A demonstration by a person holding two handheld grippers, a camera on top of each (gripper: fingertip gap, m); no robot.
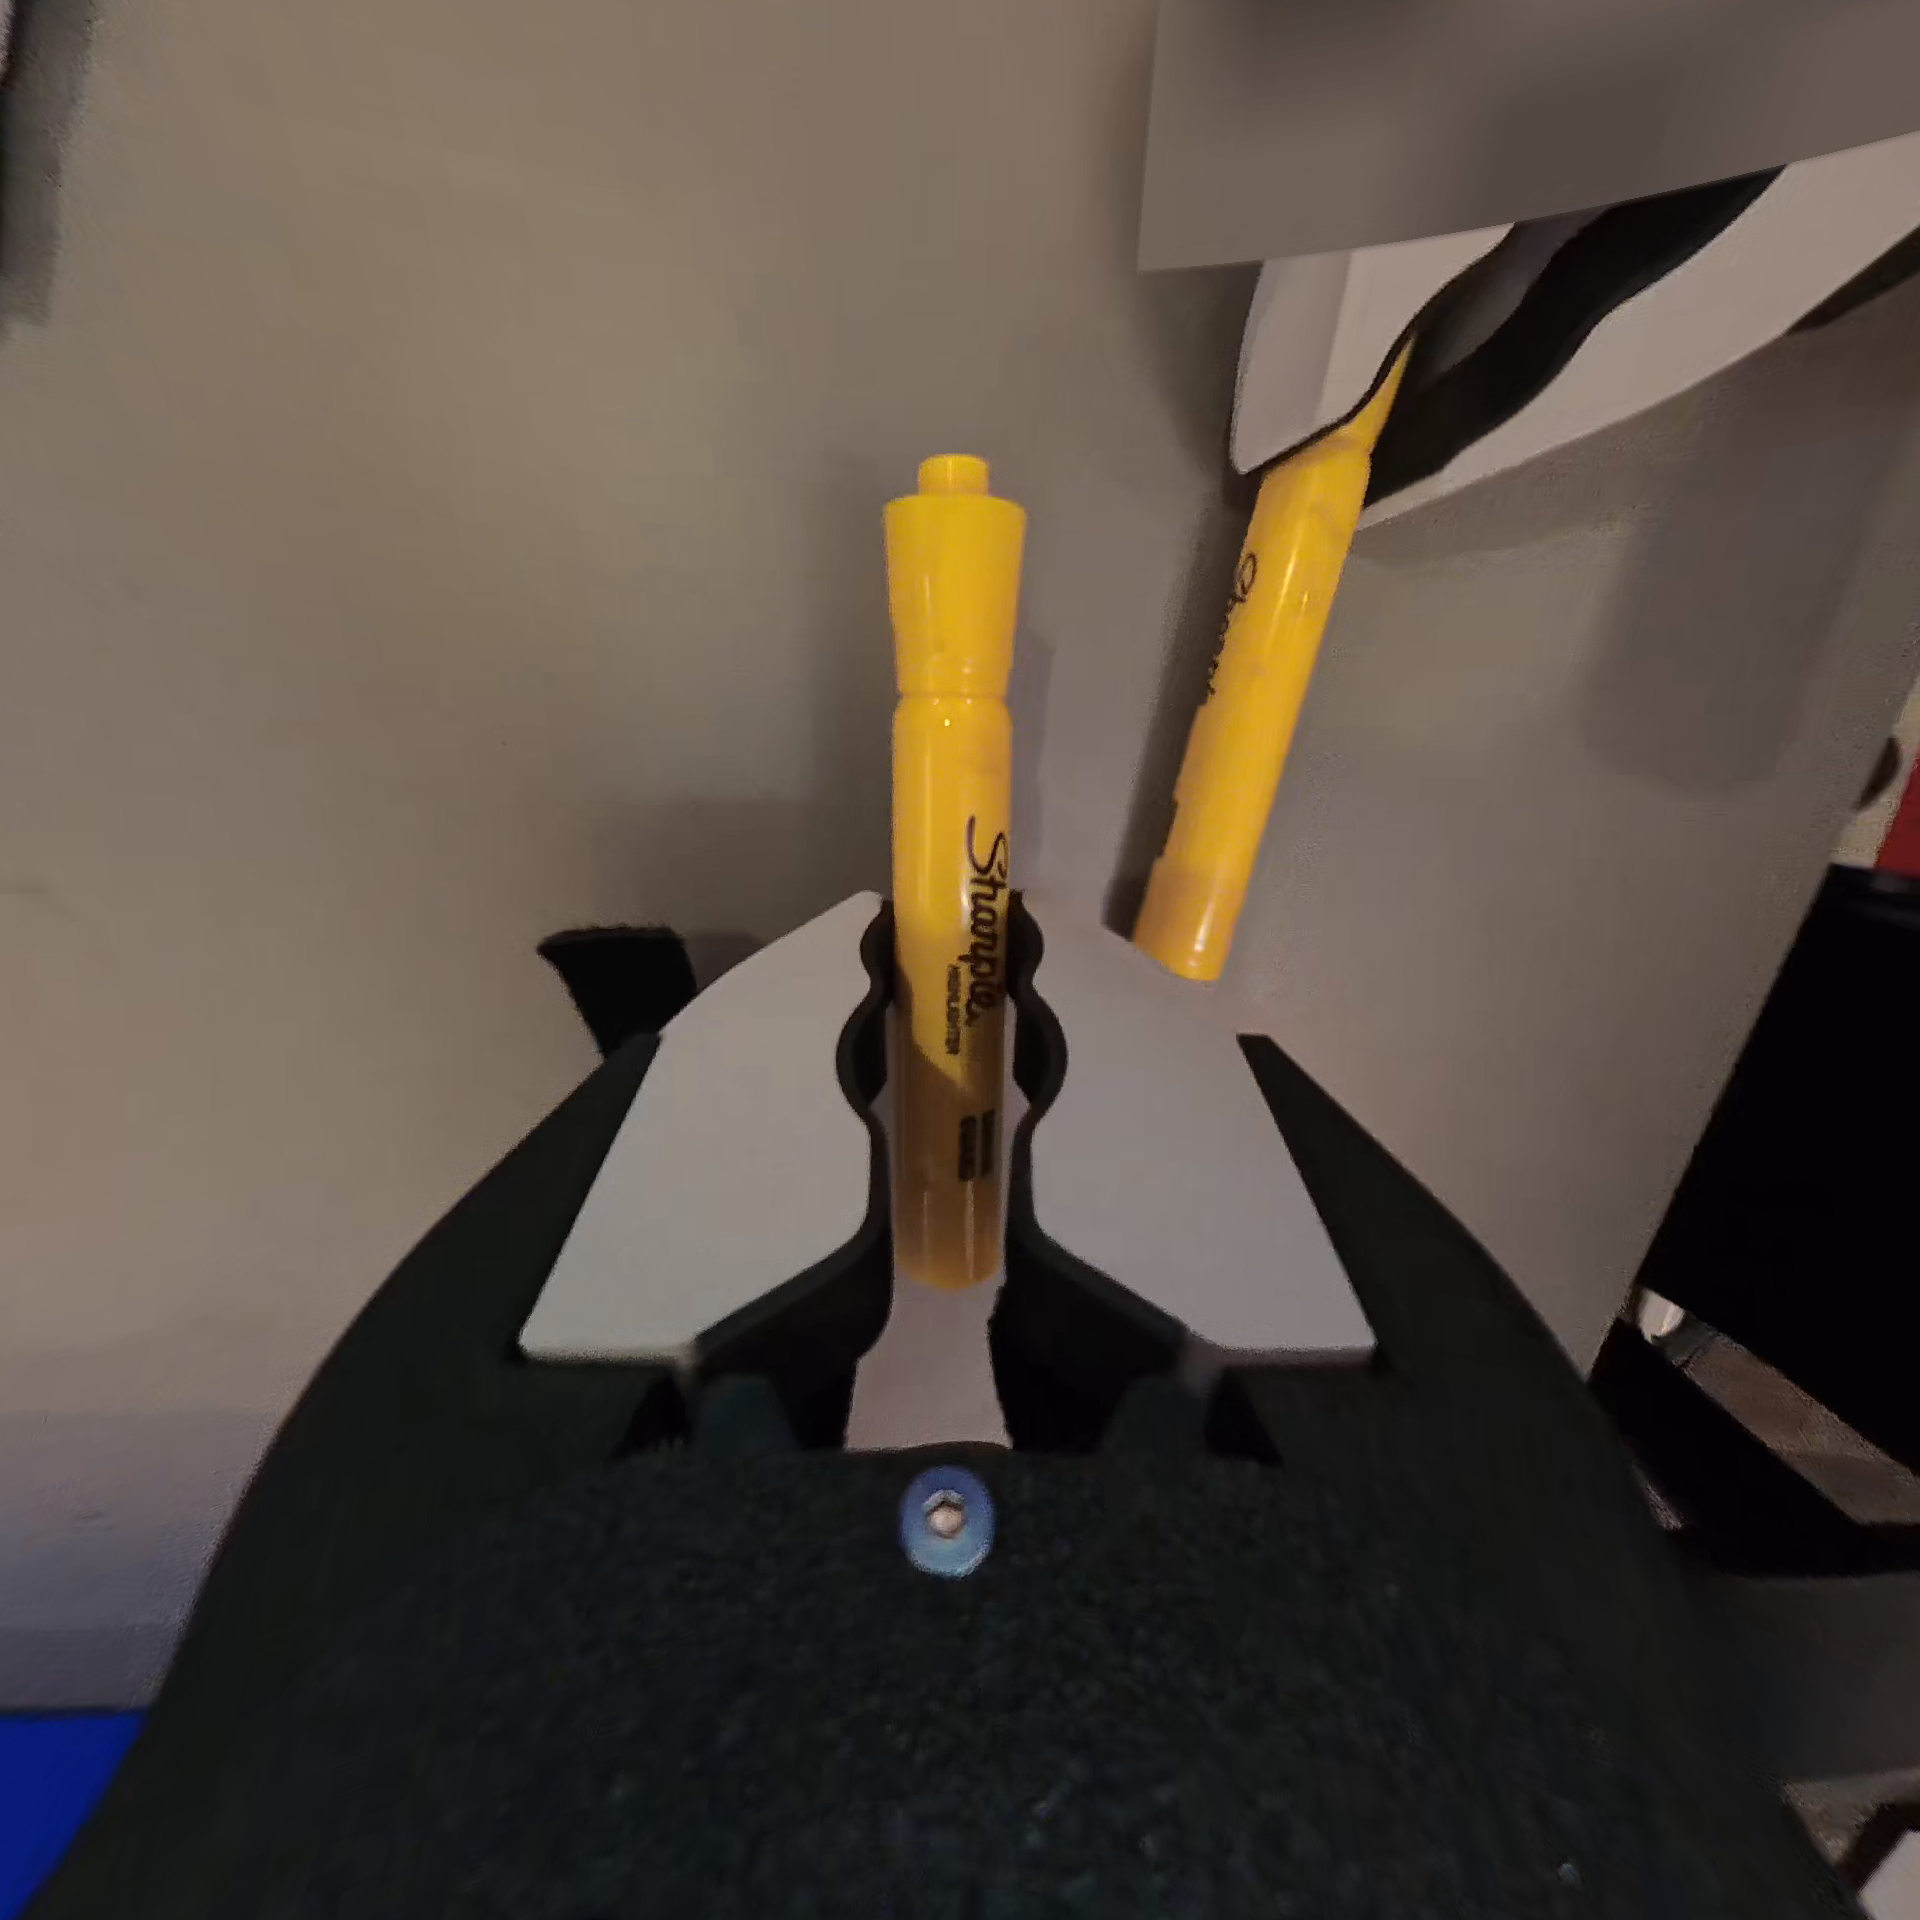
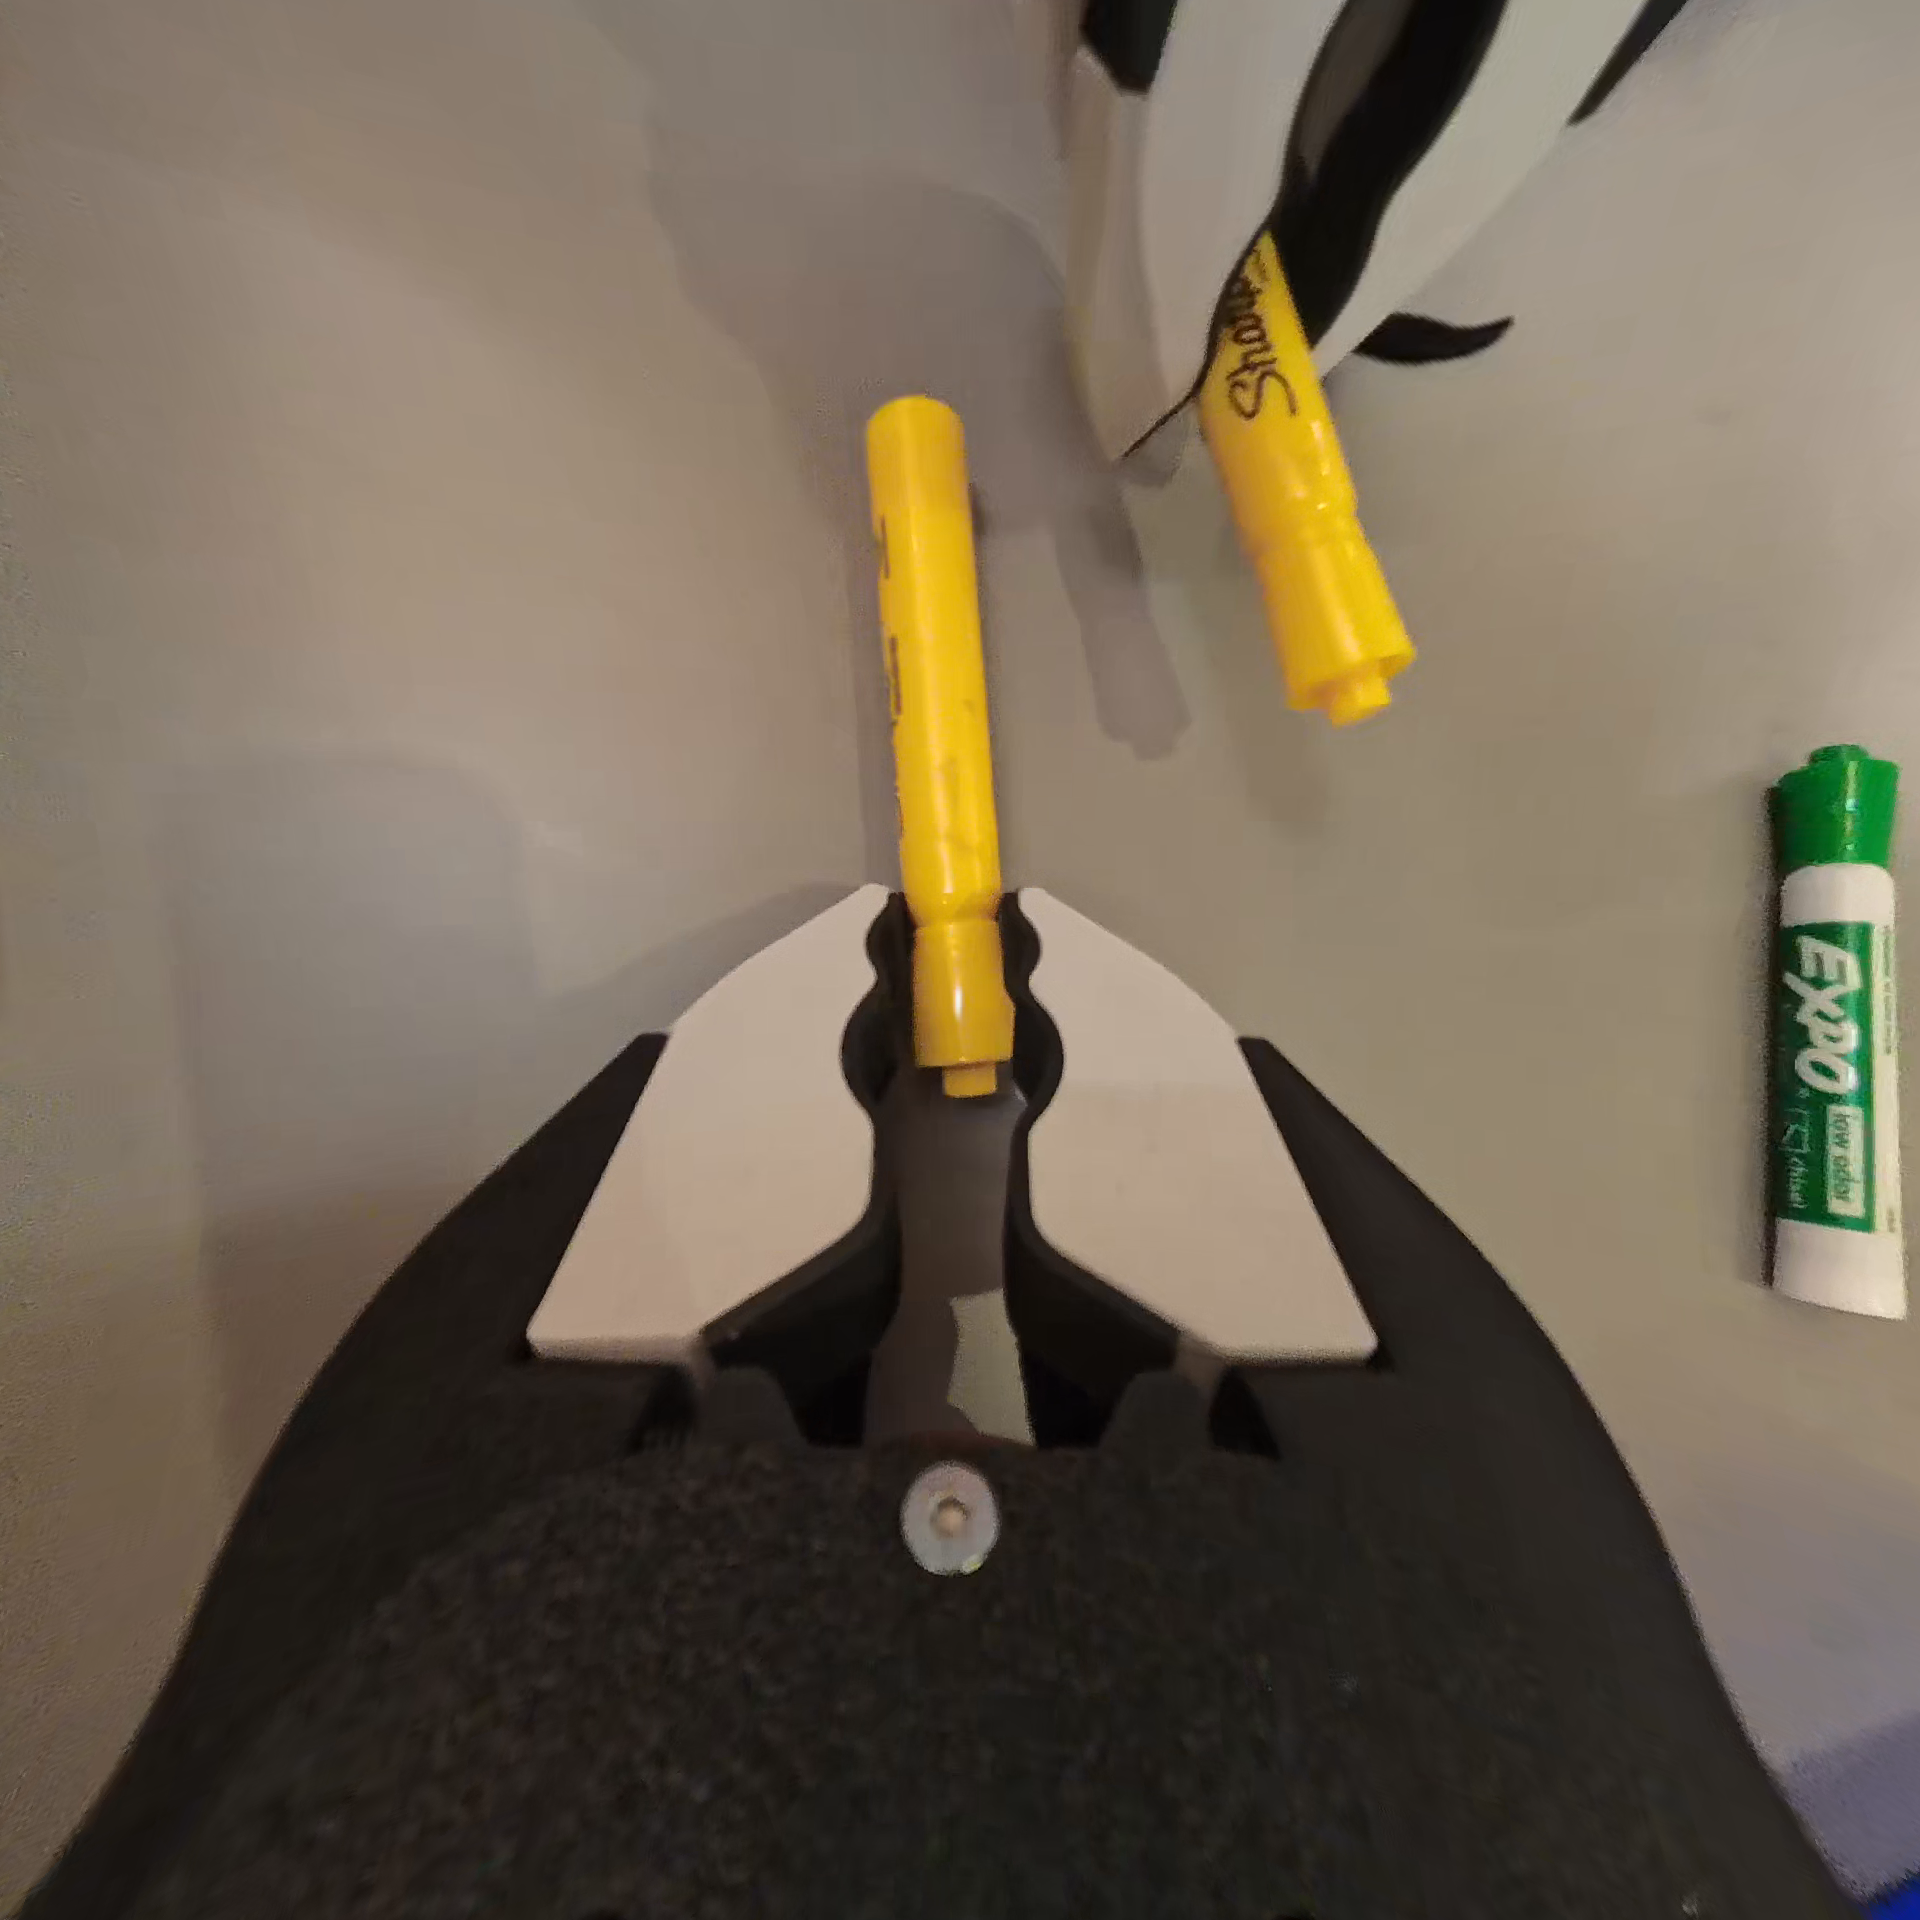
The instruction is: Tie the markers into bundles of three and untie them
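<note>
The left tool [image 1: 951, 935], two white fingers with wavy black pads set in a black frame, is clamped shut, its pads pressing both sides of a yellow highlighter marker [image 1: 951, 831] that juts forward past the fingertips. The right tool [image 2: 951, 925], of the same build, is likewise closed, pinching a second yellow highlighter marker [image 2: 930, 675] by its capped end.
</note>
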